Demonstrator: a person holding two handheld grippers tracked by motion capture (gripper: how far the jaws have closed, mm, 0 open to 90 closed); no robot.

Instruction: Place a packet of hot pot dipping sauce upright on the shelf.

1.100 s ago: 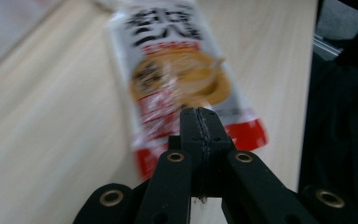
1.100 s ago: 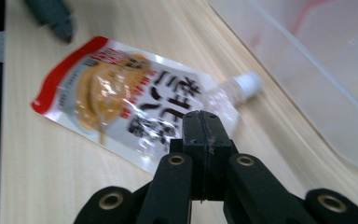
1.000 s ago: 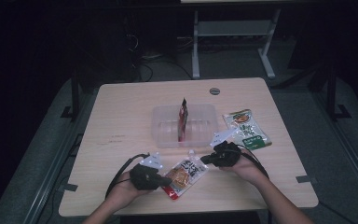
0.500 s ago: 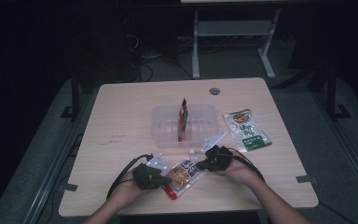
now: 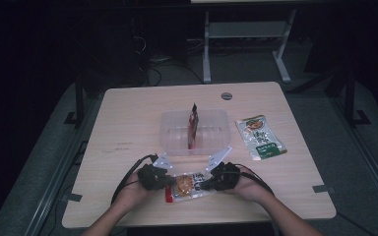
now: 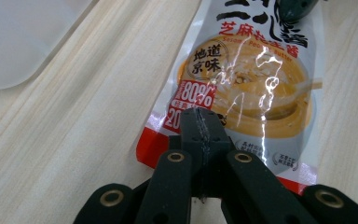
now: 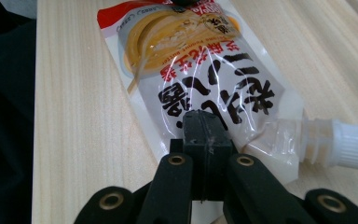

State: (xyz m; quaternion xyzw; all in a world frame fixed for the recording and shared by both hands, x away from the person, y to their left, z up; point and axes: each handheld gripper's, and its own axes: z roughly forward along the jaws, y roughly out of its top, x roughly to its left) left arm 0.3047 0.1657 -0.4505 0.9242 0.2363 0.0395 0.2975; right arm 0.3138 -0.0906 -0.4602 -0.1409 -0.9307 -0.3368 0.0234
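Observation:
A spouted sauce pouch [image 5: 186, 186] with orange and red print lies flat near the table's front edge. My left gripper [image 5: 165, 179] is at its red bottom end and my right gripper [image 5: 207, 184] is at its spout end, facing each other. In the left gripper view the jaws are shut, and the left gripper [image 6: 200, 116] has its tip over the pouch [image 6: 251, 84] near the red corner. In the right gripper view the right gripper [image 7: 204, 119] is shut too, over the pouch [image 7: 191, 60] beside the white cap [image 7: 354, 144]. Neither pair of jaws has the film between them.
A clear plastic container [image 5: 211, 135] stands mid-table with a red pouch [image 5: 193, 125] upright inside. A green pouch [image 5: 262, 137] lies flat to its right. The table's front edge is just behind the hands, and a round cable hole [image 5: 226, 95] is at the back.
Both hands have drawn inward to the pouch's two ends. The right gripper moved left and nearer the front edge. The pouch has shifted slightly.

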